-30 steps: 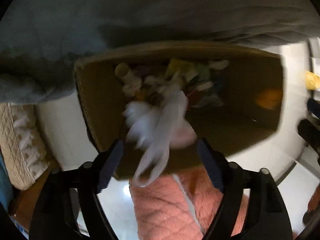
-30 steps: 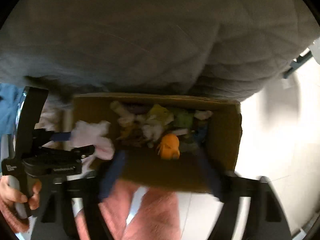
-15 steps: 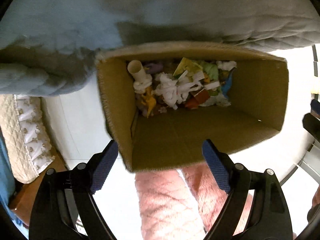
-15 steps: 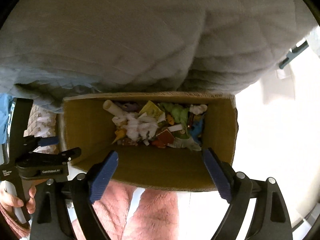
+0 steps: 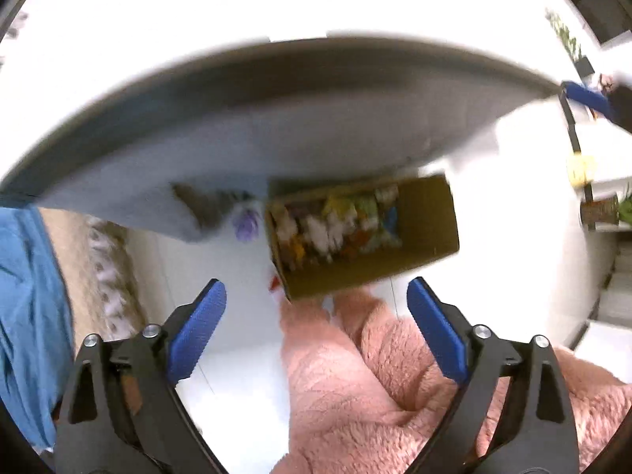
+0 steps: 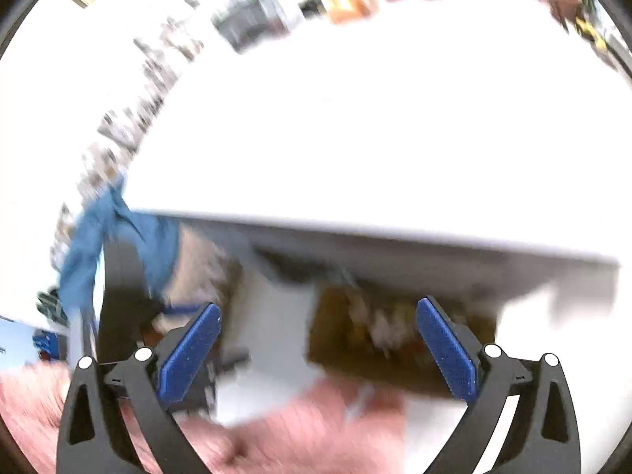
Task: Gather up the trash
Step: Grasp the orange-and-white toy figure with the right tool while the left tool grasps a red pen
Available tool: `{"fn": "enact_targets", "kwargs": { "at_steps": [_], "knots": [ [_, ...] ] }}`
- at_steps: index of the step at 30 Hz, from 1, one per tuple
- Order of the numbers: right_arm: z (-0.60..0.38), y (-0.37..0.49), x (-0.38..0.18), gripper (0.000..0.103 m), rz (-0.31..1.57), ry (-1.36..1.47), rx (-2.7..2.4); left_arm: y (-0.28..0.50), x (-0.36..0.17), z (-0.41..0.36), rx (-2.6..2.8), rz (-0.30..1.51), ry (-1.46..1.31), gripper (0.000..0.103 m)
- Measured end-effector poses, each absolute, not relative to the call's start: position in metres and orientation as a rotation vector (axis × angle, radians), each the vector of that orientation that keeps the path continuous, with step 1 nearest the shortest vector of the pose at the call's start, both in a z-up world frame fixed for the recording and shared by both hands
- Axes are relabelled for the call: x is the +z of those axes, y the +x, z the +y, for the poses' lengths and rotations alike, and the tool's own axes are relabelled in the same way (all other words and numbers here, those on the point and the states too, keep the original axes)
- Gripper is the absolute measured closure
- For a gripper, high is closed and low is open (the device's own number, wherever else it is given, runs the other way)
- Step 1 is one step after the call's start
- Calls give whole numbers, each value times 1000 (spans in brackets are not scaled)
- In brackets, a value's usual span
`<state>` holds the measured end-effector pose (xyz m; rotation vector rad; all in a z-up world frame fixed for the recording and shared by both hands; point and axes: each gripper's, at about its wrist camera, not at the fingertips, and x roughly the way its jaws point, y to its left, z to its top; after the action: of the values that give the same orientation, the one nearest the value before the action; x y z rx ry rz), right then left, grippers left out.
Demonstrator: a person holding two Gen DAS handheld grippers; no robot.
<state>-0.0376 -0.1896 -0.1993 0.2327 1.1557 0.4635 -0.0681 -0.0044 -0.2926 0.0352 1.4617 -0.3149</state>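
Note:
An open cardboard box stands on the white floor far below, with several scraps of paper and wrapper trash heaped at its far end. My left gripper hangs high above it, its jaws opening wide with nothing between them. A small purple scrap lies on the floor left of the box. In the blurred right wrist view the same box shows dimly under a tabletop edge. My right gripper is also opening, with nothing between its blue pads.
A white tabletop with a grey quilted cover overhangs the box. Pink fuzzy trouser legs of the person fill the near floor. A blue cloth and a beige quilted seat sit at left. Cluttered shelves are beyond.
White and orange scraps dropped from the jaws into the box. Both grippers then rose well above it, so the box looks much smaller, and their jaws spread wider. The right view tilted up toward the tabletop.

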Motion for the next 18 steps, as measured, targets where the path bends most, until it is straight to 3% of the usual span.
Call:
{"fn": "enact_targets", "kwargs": {
  "at_steps": [4, 13, 15, 16, 18],
  "knots": [
    [-174, 49, -168, 5, 998, 254, 390, -54, -254, 24, -269, 1368, -49, 12],
    [-144, 245, -201, 6, 1040, 408, 65, -38, -225, 88, -108, 1267, -120, 12],
    [-139, 271, -212, 12, 1073, 392, -19, -39, -226, 101, -86, 1279, -115, 12],
    [-139, 278, -217, 21, 1086, 378, -51, -39, -227, 109, -75, 1283, -115, 12],
    [-137, 294, -228, 23, 1123, 358, -93, -39, -227, 120, -59, 1289, -118, 12]
  ]
}}
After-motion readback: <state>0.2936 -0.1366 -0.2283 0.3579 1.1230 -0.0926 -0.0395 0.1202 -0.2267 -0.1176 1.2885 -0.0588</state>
